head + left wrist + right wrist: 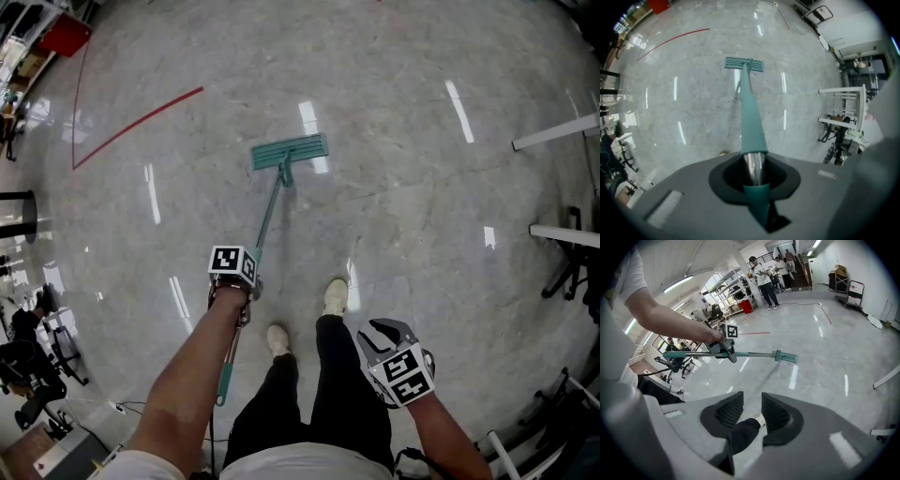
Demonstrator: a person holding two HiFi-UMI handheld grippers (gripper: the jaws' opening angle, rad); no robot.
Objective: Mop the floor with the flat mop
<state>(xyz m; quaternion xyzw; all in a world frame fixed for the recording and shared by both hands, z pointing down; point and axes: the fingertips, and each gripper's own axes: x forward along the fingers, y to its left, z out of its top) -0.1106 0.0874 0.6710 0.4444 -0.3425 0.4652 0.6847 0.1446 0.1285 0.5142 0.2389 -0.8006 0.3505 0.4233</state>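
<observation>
In the head view one flat mop lies on the shiny grey floor [422, 187]. Its green mop head [290, 152] rests flat ahead of the person, and the long handle [267, 220] slopes back toward the body. The left gripper [246, 279] sits on this handle, but its marker cube and the wrist cover the jaws here, and the forearm partly hides the lower end of the handle. The right gripper [380, 330] is low at the right side, well apart from the mop. Two light shoes [336, 295] show between the two grippers, and one red line [131, 127] curves on the floor at the upper left. In the left gripper view the jaws are pressed together on the handle, which runs straight out to the mop head on the floor. One white frame [843, 108] stands at the right. In the right gripper view the two jaws stand a little apart with nothing between them; behind the gap are only a dark trouser leg and a shoe. Several people [761, 275] stand far behind, too small to count surely.
</observation>
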